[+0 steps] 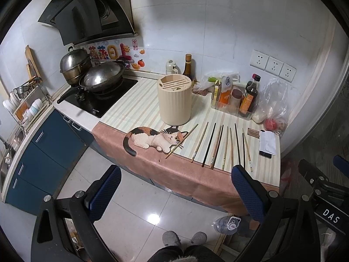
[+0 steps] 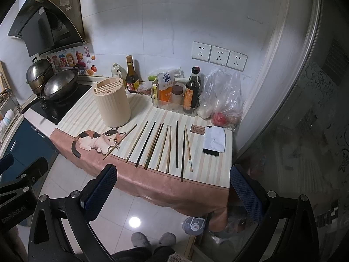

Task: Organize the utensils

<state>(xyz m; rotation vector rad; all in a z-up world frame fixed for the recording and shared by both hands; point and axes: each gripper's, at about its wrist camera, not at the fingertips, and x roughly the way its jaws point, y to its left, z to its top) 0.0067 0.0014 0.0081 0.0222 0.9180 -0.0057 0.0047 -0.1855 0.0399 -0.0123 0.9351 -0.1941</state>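
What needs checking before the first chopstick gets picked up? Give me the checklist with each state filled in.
1. Left gripper jaws open, holding nothing: ok.
2. Right gripper jaws open, holding nothing: ok.
3. Chopsticks lie flat in a row by the counter's front edge, unobstructed: ok.
4. Beige holder upright behind them, slotted top facing up: ok.
5. Slots empty inside: cannot tell.
6. Phone lies clear of the row: ok.

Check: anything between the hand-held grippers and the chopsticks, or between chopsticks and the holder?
Nothing visible. Both the left hand-held gripper and right hand-held gripper hover open, facing the chopsticks; bare striped cloth runs to the beige holder.
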